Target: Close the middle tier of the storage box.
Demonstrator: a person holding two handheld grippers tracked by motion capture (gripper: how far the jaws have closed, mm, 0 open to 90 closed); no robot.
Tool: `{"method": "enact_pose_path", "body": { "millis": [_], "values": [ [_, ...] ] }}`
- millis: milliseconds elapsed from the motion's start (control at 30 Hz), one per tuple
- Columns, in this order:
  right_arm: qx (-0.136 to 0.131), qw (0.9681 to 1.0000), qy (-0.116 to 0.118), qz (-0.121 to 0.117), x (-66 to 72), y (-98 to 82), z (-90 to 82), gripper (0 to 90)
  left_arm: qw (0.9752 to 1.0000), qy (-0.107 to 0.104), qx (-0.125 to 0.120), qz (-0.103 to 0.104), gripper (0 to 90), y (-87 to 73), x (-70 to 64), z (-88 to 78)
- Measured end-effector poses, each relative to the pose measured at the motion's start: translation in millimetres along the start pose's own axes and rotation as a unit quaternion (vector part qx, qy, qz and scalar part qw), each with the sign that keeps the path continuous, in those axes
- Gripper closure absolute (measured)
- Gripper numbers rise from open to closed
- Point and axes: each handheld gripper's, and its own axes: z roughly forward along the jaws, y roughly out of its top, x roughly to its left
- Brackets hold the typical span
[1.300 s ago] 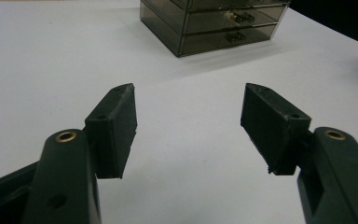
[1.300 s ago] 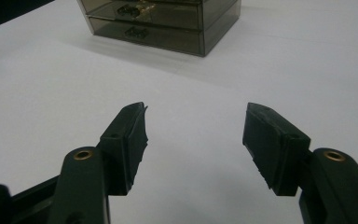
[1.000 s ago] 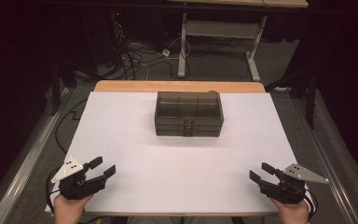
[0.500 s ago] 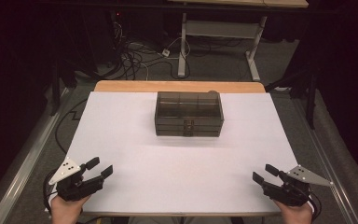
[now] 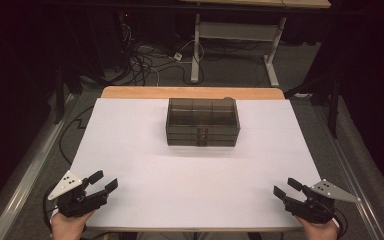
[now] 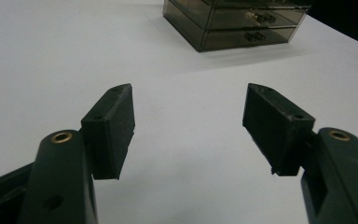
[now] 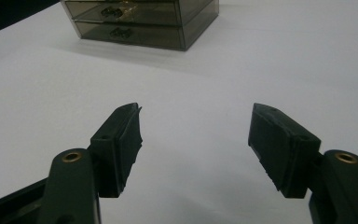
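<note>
A smoky see-through box of two small drawers (image 5: 202, 122) stands on the white table top (image 5: 130, 150), toward the far middle. Its drawers are shut, and their handles face me. My left gripper (image 5: 103, 181) rests at the near left corner, open, with nothing between its jaws. At the near right corner my right gripper (image 5: 287, 187) is likewise open and holds nothing. In the left gripper view the drawer box (image 6: 235, 23) sits far ahead at upper right beyond my left gripper (image 6: 189, 100); in the right gripper view the drawer box (image 7: 142, 21) lies at upper left, past my right gripper (image 7: 196, 119).
The table's wooden far edge (image 5: 190, 92) shows behind the box. Beyond it, on the floor, lie tangled cables (image 5: 145, 60) and a white desk frame (image 5: 240, 37). A metal rail (image 5: 25, 170) runs along the table's left side.
Both grippers have drawn back slightly toward the near edge of the table, still open. The drawer box has not moved.
</note>
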Motion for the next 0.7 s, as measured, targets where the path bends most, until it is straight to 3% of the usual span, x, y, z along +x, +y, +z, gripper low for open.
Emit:
{"method": "enact_pose_path", "body": {
  "millis": [700],
  "values": [
    [0.000,1.0000,-0.002,0.005,-0.5,-2.2,-1.7,34.4,0.9999,0.008,-0.007,-0.006,33.3,-3.5,0.0,-6.3]
  ]
}}
